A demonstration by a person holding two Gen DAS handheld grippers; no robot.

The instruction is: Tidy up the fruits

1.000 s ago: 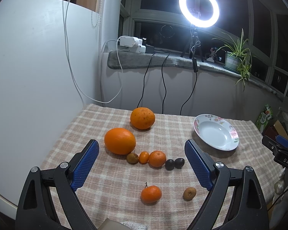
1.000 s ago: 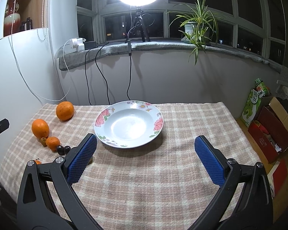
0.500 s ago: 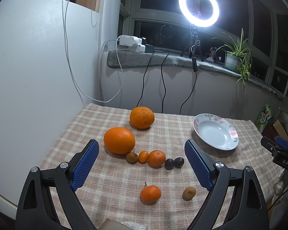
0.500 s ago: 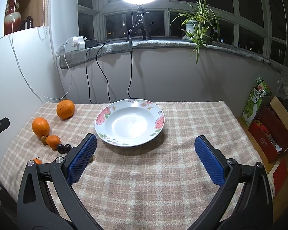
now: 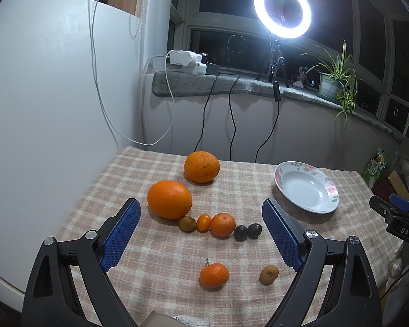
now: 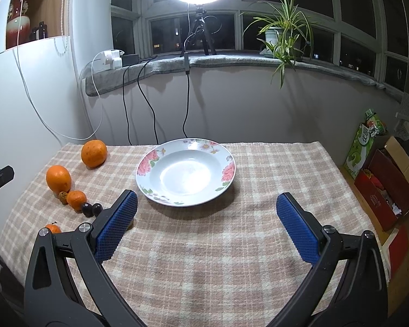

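Note:
Two big oranges lie on the checked cloth in the left wrist view. In front of them runs a row of small fruits: a brown one, a kumquat, a mandarin and two dark plums. Nearer lie a stemmed mandarin and a brown fruit. My left gripper hangs open above the row, holding nothing. The flowered white plate stands empty ahead of my right gripper, which is open and empty. The oranges show at the right wrist view's left.
A white cabinet borders the table on the left. Behind it are a wall, a sill with chargers, hanging cables, a ring light and a potted plant. Boxes sit on the floor to the right.
Both views have shifted only slightly: the fruits sit a touch left and higher in the left wrist view. Nothing was taken hold of or let go.

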